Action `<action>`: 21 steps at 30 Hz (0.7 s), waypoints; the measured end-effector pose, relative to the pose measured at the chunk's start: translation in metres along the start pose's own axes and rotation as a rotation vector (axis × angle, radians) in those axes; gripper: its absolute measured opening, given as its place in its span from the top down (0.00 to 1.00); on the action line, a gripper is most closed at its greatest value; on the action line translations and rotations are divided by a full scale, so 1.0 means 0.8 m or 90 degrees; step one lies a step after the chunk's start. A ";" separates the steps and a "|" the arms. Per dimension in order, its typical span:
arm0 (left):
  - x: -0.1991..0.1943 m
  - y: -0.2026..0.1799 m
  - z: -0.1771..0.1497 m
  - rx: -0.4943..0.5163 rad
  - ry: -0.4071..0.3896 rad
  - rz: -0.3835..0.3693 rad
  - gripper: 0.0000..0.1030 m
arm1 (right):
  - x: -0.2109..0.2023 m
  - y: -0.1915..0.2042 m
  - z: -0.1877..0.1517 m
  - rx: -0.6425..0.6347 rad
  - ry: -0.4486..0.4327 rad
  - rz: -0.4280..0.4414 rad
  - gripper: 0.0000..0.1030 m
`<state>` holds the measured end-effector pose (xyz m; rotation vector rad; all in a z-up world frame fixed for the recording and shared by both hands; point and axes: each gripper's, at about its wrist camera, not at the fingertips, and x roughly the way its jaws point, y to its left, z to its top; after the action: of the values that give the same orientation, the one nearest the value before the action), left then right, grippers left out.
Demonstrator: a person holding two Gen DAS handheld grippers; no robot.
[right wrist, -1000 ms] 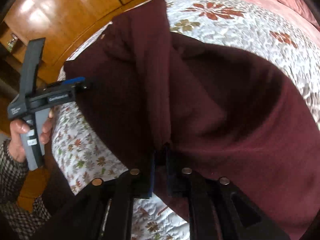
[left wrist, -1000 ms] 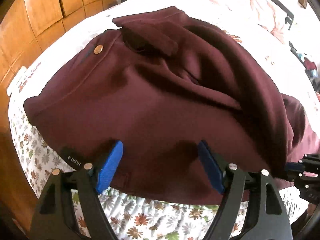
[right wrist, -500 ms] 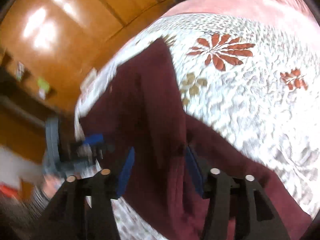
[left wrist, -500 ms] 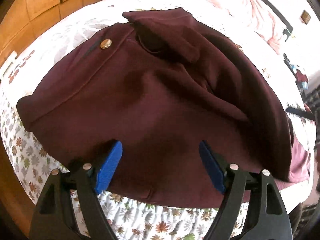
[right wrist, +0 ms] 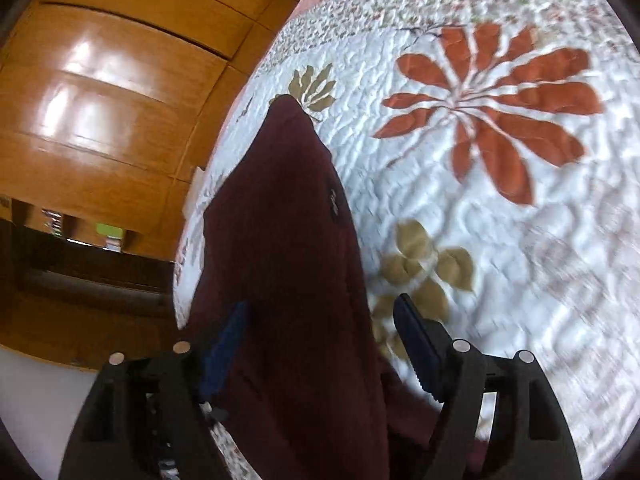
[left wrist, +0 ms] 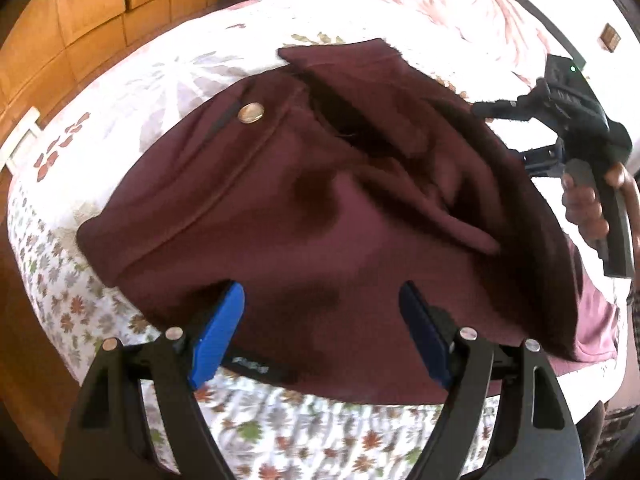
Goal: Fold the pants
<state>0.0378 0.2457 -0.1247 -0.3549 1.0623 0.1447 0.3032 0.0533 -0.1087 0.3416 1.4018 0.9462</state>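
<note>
A: Pants are bunched on the bed, near its edge.
B: Yep. Left gripper fingers wide apart over them; right gripper just opened, fabric between, unpinched.

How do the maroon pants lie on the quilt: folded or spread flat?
Folded, loosely: the maroon pants lie in one bunched heap, layers overlapping, brass button on top, on the floral quilt.

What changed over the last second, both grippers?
Right gripper let go of the pants: its jaws have just been opening, cloth loose between them, and it swung across the bed. Left gripper unchanged, open over the pants, which stayed folded on the bed.
</note>
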 end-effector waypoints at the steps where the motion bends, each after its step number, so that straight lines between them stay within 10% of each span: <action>1: 0.001 0.004 -0.001 -0.004 0.003 -0.005 0.23 | 0.005 0.000 0.005 0.003 0.001 0.004 0.26; 3: -0.002 0.013 -0.009 -0.004 0.005 -0.009 0.23 | 0.018 0.002 0.015 0.017 0.004 0.022 0.33; 7: -0.003 0.013 -0.009 0.008 -0.002 -0.007 0.23 | 0.028 0.028 0.025 -0.020 -0.005 0.019 0.84; 15: -0.043 0.038 -0.026 -0.046 -0.052 -0.021 0.23 | -0.015 0.171 -0.038 -0.296 -0.101 0.025 0.87; 21: -0.073 0.070 -0.043 -0.114 -0.098 -0.110 0.22 | 0.036 0.235 -0.135 -0.469 -0.055 -0.024 0.86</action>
<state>-0.0346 0.2895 -0.1007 -0.5862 0.8648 0.1109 0.1326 0.1544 -0.0155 -0.1957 0.8937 1.3226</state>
